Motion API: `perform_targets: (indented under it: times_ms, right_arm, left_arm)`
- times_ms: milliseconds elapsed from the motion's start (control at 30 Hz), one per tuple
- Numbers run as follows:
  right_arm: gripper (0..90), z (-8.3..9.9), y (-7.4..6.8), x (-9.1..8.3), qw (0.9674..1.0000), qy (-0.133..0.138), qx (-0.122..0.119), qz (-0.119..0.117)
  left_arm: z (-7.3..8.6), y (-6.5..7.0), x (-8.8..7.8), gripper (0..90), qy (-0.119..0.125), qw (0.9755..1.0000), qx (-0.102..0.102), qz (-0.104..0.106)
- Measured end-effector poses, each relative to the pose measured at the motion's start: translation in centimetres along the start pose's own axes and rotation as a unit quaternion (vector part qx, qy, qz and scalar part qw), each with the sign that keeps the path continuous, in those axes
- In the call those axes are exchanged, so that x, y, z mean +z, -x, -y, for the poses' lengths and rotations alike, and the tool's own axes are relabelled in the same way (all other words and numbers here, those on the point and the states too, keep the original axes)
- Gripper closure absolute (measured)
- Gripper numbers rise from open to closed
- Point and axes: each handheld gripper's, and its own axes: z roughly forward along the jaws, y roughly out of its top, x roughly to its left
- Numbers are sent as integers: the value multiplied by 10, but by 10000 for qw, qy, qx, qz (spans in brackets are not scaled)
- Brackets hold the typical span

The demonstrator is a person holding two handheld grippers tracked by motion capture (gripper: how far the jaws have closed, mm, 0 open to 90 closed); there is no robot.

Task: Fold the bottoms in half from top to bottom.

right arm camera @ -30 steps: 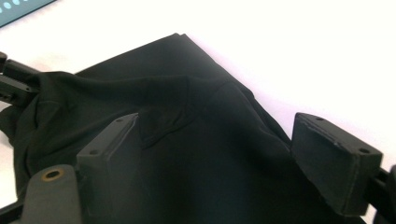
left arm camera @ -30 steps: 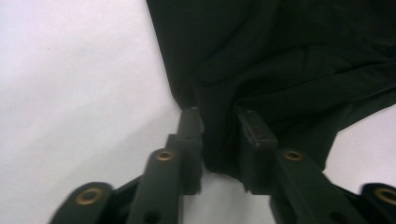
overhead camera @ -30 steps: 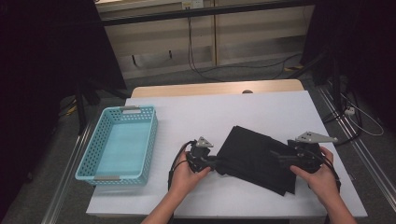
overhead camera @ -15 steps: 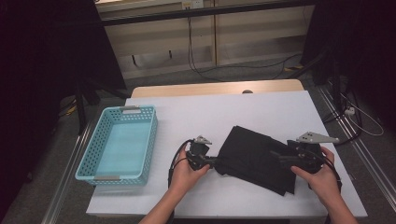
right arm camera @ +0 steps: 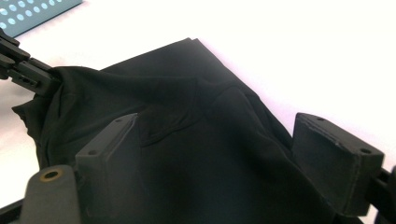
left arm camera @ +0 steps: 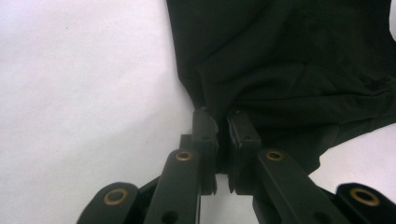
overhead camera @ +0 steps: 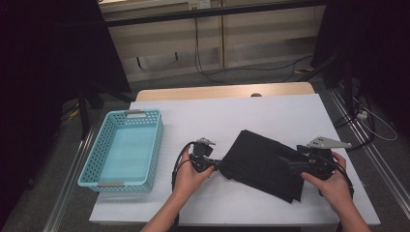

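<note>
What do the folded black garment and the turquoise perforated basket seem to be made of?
Folded black garment: soft matte fabric, likely a knit; it creases and bunches where the left gripper pinches it. Turquoise perforated basket: apparently moulded plastic, with rigid walls, regular holes and a slight sheen.

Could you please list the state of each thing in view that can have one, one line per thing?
Black cloth: folded, lying flat on the table, left corner pinched.
Left tool: jaws just closed, shut on the cloth's corner.
Right tool: jaws wide open over the cloth's right end, not gripping.
Turquoise basket: upright, empty, left of the cloth.
White table: bears the cloth and basket.
</note>
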Motion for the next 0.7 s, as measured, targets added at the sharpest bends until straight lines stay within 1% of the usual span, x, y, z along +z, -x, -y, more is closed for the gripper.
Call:
perform_targets:
  times_ms: [133, 167, 267, 400, 467, 533, 600, 633, 700]
  right_arm:
    - [161, -1, -1, 0, 10000, 11, -6, 2]
    - [160, -1, -1, 0, 10000, 12, 0, 0]
    - [161, -1, -1, 0, 10000, 14, -2, 3]
    - [160, 0, -1, -1, 10000, 69, 17, -42]
    - [159, 0, -1, -1, 10000, 43, 9, -42]
    - [158, 0, -2, -1, 10000, 47, 10, -46]
    - [158, 0, -2, -1, 10000, 50, -6, -32]
    - [158, 0, -2, -1, 10000, 53, -2, -38]
    - [158, 0, -2, 0, 10000, 50, -11, -33]
  left_arm:
    - [-2, -4, -3, 835, 33, 10000, -30, 19]
    - [-3, -7, -5, 835, 51, 10000, -55, -14]
    - [-4, -13, -9, 835, 93, 9999, -111, -22]
    - [-5, -17, -12, 835, 128, 9998, -130, -54]
    - [-6, -20, -14, 835, 152, 9998, -129, -82]
    - [-7, -23, -15, 835, 138, 9998, -140, -64]
    - [-9, -26, -16, 834, 149, 9997, -211, -20]
    - [-10, -27, -17, 834, 141, 9996, -229, -34]
    - [-12, -29, -20, 834, 148, 9997, -193, -90]
